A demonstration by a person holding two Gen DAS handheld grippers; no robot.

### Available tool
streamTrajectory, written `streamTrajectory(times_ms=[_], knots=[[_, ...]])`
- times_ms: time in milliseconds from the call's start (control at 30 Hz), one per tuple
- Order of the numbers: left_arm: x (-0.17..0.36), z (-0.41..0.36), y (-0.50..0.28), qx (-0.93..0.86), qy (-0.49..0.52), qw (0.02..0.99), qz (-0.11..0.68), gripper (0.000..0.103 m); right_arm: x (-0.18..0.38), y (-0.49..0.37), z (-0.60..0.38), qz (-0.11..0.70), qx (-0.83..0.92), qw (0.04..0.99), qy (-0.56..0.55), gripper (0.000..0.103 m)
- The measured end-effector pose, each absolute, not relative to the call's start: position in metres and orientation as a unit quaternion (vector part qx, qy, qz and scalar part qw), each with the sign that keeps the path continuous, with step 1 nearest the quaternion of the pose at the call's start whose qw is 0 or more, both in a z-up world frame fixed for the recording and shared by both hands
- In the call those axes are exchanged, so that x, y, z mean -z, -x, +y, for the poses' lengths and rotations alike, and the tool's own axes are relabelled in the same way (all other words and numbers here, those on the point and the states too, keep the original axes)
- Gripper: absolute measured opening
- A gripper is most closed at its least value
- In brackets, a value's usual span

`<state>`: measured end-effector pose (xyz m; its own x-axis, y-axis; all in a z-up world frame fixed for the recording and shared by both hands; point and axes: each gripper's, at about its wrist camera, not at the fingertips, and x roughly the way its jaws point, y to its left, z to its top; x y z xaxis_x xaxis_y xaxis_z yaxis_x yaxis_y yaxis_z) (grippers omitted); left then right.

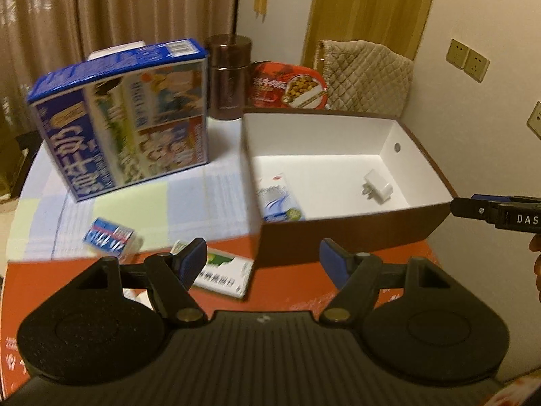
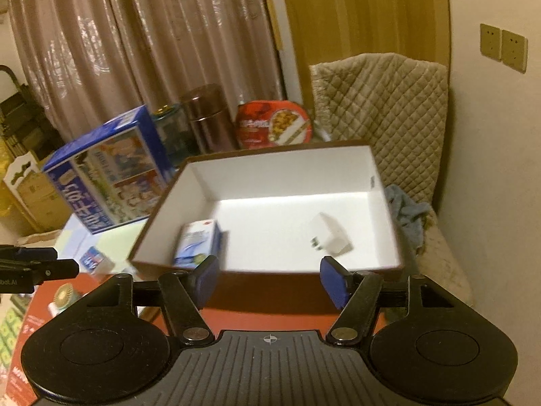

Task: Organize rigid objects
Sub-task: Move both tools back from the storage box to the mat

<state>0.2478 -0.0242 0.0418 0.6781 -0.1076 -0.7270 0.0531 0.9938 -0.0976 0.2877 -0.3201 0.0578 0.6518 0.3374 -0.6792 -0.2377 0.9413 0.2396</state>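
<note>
A brown box with a white inside (image 1: 338, 233) (image 2: 257, 159) stands on the table. In it lie a white charger plug (image 1: 378, 187) (image 2: 329, 237) and a small blue-and-white carton (image 1: 280, 203) (image 2: 197, 243). My left gripper (image 1: 263, 264) is open and empty, in front of the box's near wall. Under its left finger lies a white-and-green flat box (image 1: 223, 274). A small blue carton (image 1: 108, 238) (image 2: 93, 258) lies on the cloth to the left. My right gripper (image 2: 268, 282) is open and empty, above the box's near edge; it also shows in the left wrist view (image 1: 473, 208).
A large blue carton (image 1: 125, 118) (image 2: 108, 169) stands left of the box. A brown canister (image 1: 230, 77) (image 2: 209, 118) and a red round food pack (image 1: 287, 84) (image 2: 274, 125) stand behind. A quilted chair (image 2: 382, 108) is at the right.
</note>
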Motion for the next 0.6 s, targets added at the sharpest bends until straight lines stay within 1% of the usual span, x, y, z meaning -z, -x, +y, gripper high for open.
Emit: streamTrajectory(times_ms=[333,600], knots=[[-0.028,0.026,-0.193,-0.008,0.057,0.908,0.415,0.071,-0.032,-0.255,-0.268,0.414,-0.199,0.886,-0.061,0.064],[-0.002,0.056,-0.161,-0.045,0.082,0.892,0.442,0.071,-0.006,-0.237,-0.223,0.447,-0.24,0.859,-0.06,0.064]])
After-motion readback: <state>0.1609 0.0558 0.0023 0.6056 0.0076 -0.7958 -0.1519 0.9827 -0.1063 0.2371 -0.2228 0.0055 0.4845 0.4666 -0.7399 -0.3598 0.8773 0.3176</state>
